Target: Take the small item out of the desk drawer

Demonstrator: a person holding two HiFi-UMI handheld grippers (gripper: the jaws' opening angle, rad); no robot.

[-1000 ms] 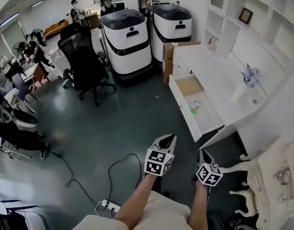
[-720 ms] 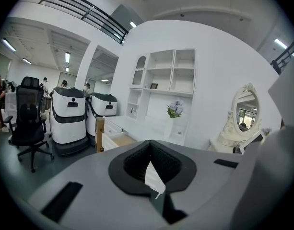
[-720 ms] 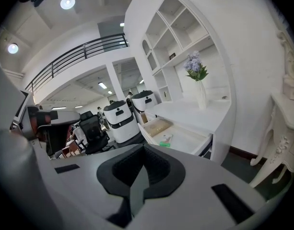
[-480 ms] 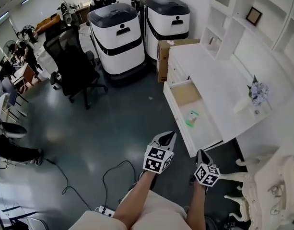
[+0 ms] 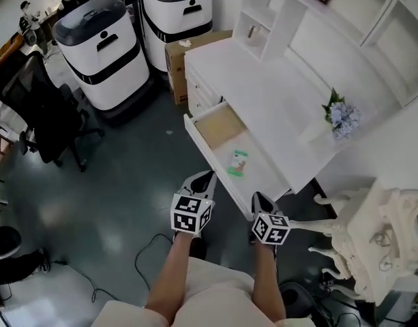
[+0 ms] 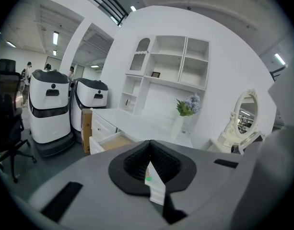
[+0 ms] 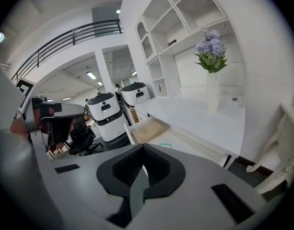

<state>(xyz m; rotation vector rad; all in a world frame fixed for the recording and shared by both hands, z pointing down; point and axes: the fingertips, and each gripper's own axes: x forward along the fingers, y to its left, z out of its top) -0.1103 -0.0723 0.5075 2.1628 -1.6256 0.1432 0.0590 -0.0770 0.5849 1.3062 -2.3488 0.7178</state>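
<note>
- The smooth white table (image 5: 277,90) has its long drawer (image 5: 219,125) pulled out.
- The small item (image 5: 238,162), a flat white and green packet, lies in the drawer's white part.
- The left tool (image 5: 207,177) and right tool (image 5: 257,197) are grey with ribbed black insides. Both are closed tight and hold nothing.

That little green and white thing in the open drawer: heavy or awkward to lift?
The packet looks small and flat, so probably light. Lying flat on the drawer bottom, it may slide rather than lift easily. It seems unlikely to roll.
</note>
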